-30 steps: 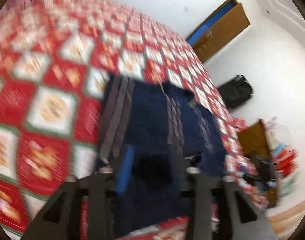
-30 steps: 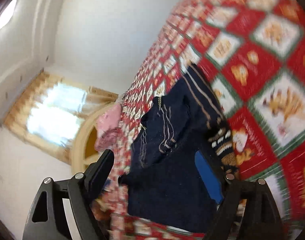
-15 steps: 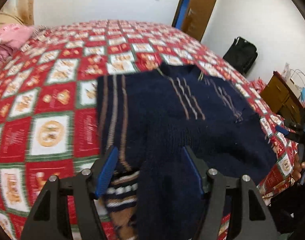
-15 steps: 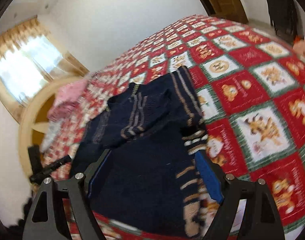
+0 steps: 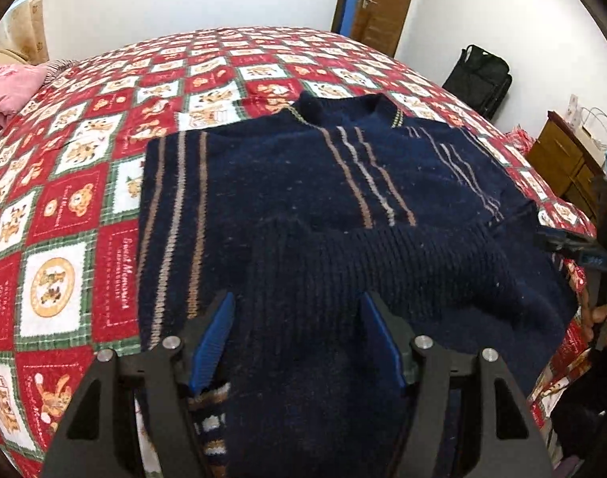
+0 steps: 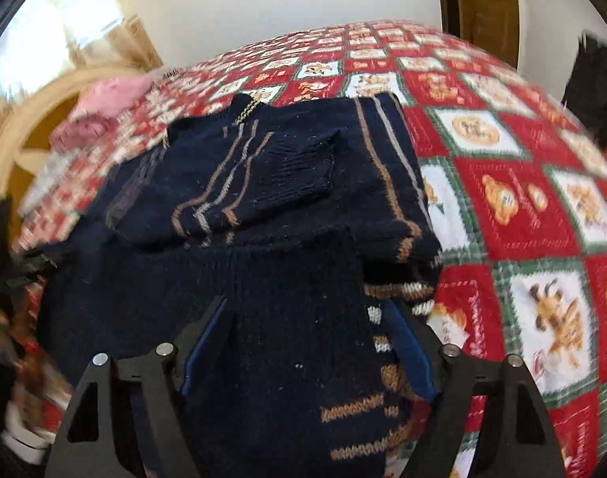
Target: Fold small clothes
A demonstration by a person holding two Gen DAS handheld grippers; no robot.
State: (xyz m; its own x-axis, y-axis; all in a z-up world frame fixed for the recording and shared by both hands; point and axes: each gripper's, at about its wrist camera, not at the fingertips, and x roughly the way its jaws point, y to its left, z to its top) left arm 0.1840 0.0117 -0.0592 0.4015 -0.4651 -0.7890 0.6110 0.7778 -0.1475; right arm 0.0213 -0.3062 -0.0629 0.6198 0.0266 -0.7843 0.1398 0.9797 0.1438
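- On the bed, over the red checked teddy-bear blanket (image 5: 76, 207), my navy sweater (image 5: 287, 183) lies with its collar pointing at the far wall and its hem toward me.
- Both sleeves look folded in across the chest, one lying over the other, tan and grey stripes showing.
- My left gripper (image 5: 297, 342) is spread wide over the near hem, blue pads either side of the knit. Can't tell if it's actually touching the cloth.
- My right gripper (image 6: 309, 344) is spread too, over the sweater's lower part, striped cuff (image 6: 399, 290) just off its right finger. That view's pretty blurry, so contact is a toss-up.
- From the left camera, the right gripper pokes in at the right edge, beside the sweater's side.
- Other stuff around: pink bedding (image 5: 8, 87) at the head of the bed, a wooden door (image 5: 383, 0), a black bag (image 5: 478, 75) against the wall, a wooden cabinet (image 5: 562, 159) on the right.
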